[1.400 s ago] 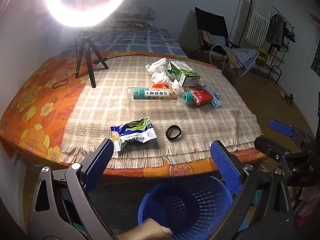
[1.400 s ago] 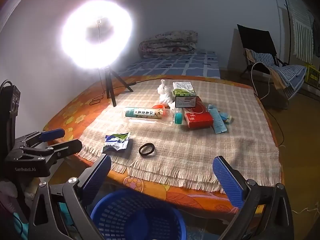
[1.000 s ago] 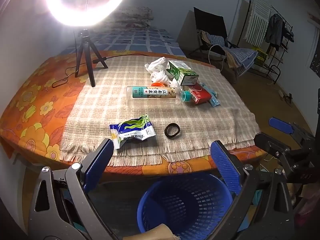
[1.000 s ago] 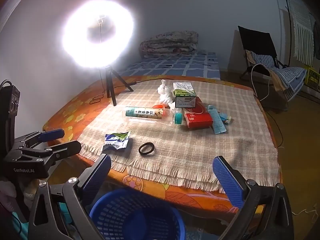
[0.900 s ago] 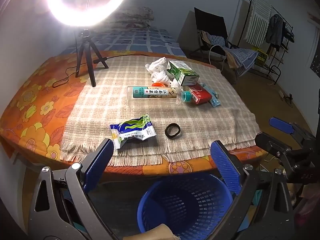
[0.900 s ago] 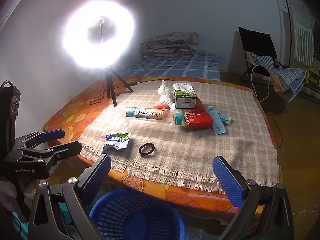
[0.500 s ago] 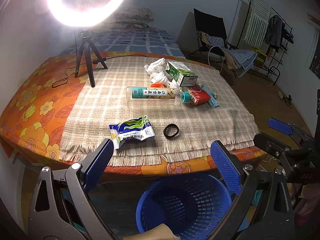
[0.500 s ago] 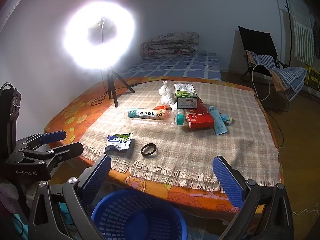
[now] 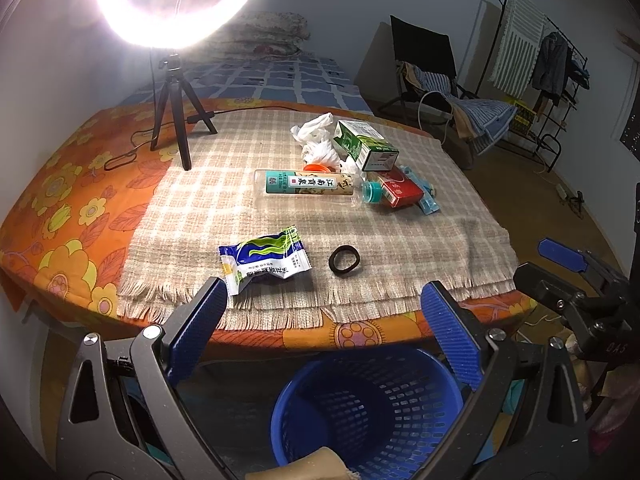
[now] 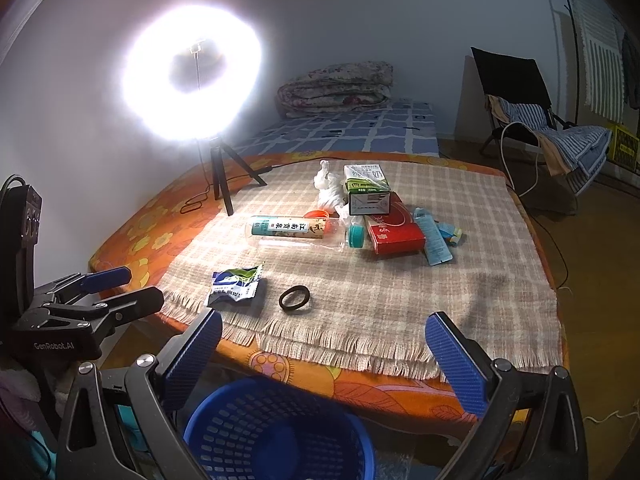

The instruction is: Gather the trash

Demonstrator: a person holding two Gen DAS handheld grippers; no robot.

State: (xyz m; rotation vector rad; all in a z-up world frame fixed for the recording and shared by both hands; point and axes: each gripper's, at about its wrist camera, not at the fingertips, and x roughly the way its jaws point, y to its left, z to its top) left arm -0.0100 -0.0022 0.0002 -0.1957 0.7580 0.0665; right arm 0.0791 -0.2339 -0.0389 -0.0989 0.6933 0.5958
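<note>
1. The left claw (image 9: 322, 312) hangs at 6 o'clock, its ribbed blue pads spread wide with nothing between them, above a blue plastic basket (image 9: 372, 412) with a perforated lattice wall that stands on the floor just under the desk's (image 9: 64, 216) near edge.
2. The right claw (image 10: 324, 344) is likewise spread and empty.
3. On the woven, fringed plaid cloth (image 9: 432, 236), a crinkled blue-and-white snack wrapper (image 9: 264, 262) lies near the front fringe, at 7 o'clock from the cloth's centre.
4. Just beside it, a black rubbery ring (image 9: 344, 261) lies flat.
5. Further back lies a clear cylindrical bottle (image 9: 308, 184) on its side, its teal cap (image 9: 371, 192) pointing to 3 o'clock.
6. Crumpled white tissue (image 9: 316, 144), a green-and-white carton (image 9: 364, 146), a red box (image 9: 400, 192) and a pale blue sachet (image 9: 428, 202) cluster around the bottle's cap end.
7. A glowing ring light on a black tripod (image 9: 176, 116) stands at 10 o'clock.
</note>
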